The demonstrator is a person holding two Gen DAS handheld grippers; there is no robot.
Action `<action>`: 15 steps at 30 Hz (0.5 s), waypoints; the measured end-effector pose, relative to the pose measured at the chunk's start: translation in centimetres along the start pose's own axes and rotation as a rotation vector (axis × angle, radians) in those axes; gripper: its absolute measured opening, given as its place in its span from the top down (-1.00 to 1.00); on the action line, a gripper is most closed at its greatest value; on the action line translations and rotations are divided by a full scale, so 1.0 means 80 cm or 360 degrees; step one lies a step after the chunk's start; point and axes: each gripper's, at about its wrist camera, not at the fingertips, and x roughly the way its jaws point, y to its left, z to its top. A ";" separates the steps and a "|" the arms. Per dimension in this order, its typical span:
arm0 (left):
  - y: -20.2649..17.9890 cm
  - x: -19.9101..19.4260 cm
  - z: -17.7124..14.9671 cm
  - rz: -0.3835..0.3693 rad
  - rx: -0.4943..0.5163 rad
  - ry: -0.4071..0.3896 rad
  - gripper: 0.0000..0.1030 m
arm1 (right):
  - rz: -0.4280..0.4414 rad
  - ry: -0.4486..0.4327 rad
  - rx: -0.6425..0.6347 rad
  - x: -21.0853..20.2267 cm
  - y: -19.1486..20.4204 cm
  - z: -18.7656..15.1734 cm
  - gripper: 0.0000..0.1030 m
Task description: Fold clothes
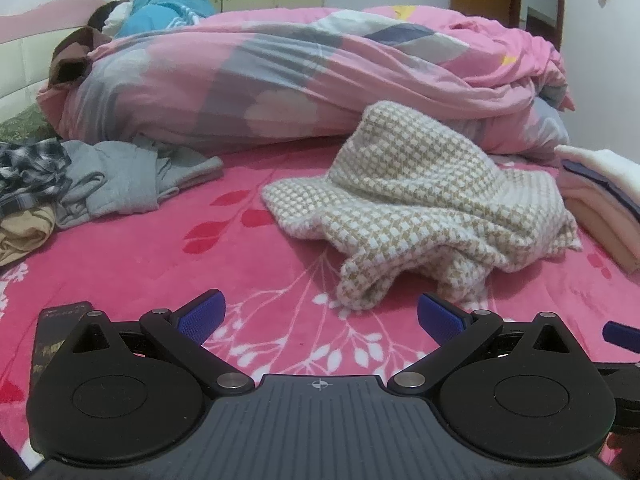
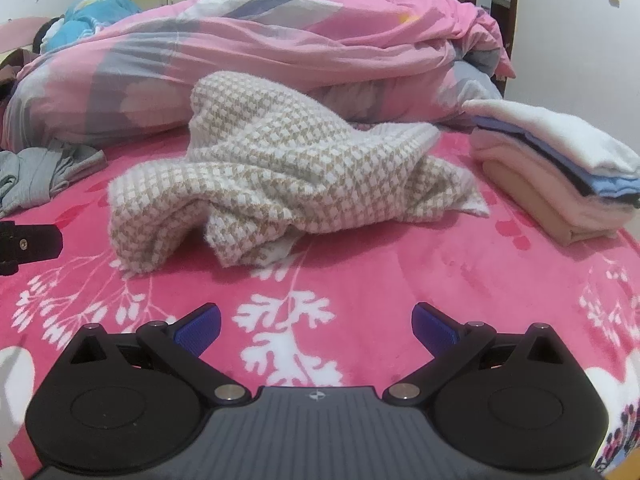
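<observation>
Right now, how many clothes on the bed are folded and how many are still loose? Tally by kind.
Folded stack: 1 pile, about 4 layers visible
Loose houndstooth knit: 1
Loose grey garment: 1
Loose plaid shirt: 1
Loose tan garment: 1
Total: 4 loose pieces, 1 folded pile

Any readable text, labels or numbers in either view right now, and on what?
No text reads clearly.
Dark flat object at the left tongs' side: faint print along its top edge, too blurred to read.
Tongs' bodies in both views: only a crosshair mark, no words.
</observation>
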 end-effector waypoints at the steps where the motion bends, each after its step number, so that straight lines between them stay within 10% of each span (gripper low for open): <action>1: 0.001 -0.002 -0.001 0.0001 0.0002 0.0001 -1.00 | 0.0001 0.0001 0.0003 0.000 -0.001 0.001 -1.00; 15: 0.002 0.005 0.003 0.0026 -0.0003 0.0058 -1.00 | -0.0011 0.0041 0.0041 0.001 -0.004 0.008 -1.00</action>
